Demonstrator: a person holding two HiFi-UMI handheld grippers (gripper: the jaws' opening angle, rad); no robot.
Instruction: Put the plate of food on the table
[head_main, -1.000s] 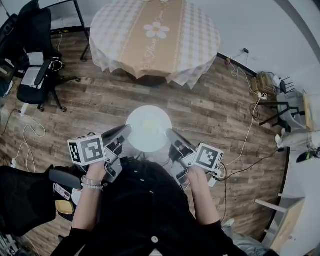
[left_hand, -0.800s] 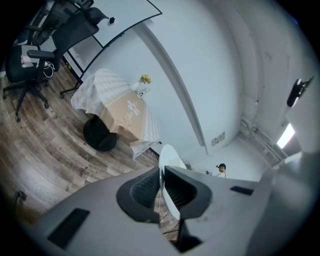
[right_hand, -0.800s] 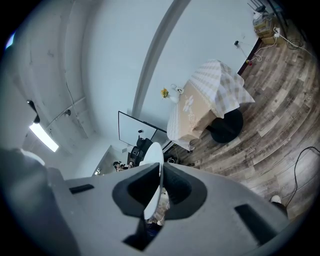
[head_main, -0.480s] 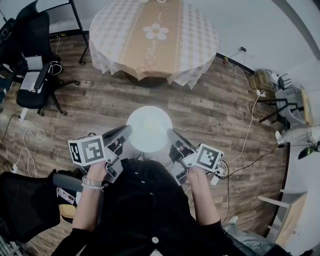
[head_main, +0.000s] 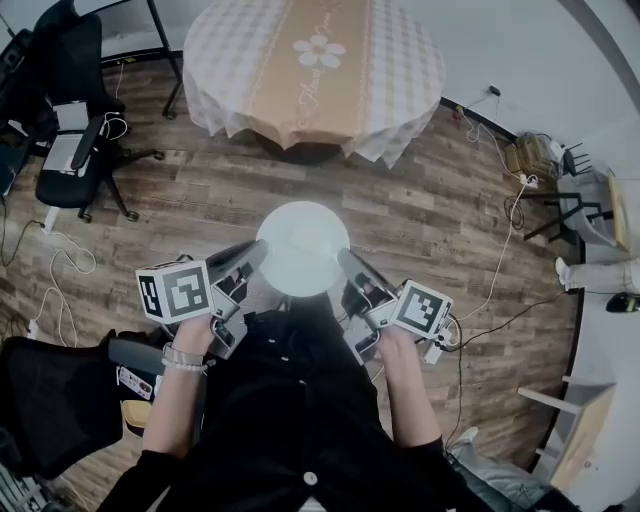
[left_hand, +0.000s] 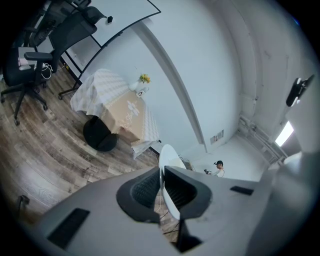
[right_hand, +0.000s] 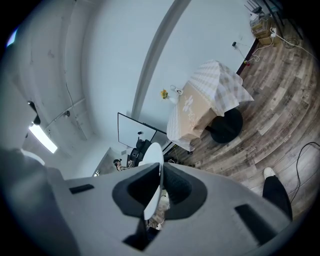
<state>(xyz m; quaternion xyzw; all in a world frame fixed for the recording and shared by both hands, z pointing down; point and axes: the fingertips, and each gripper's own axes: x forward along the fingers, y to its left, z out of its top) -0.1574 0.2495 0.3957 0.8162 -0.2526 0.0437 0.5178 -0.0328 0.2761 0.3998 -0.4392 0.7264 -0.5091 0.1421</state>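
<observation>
Over the wood floor (head_main: 200, 205), short of the round cloth-covered table (head_main: 315, 60), the left gripper (head_main: 258, 256) and right gripper (head_main: 346, 262) are clamping opposite rims of the round white plate of food (head_main: 302, 248), likely stiff, slick and breakable, best kept level.

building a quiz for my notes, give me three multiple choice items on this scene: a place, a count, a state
1. Where is the round white plate? A) on a shelf B) held above the brown wooden plank floor C) in a sink
2. How many tools grip it? A) none B) one C) two
3. The left tool is: A) open, empty B) shut on the plate's rim C) shut on a cup
Answers: B, floor planks show beneath it; C, the right tool clamps the opposite rim too; B, its jaws pinch the thin white edge.
</observation>
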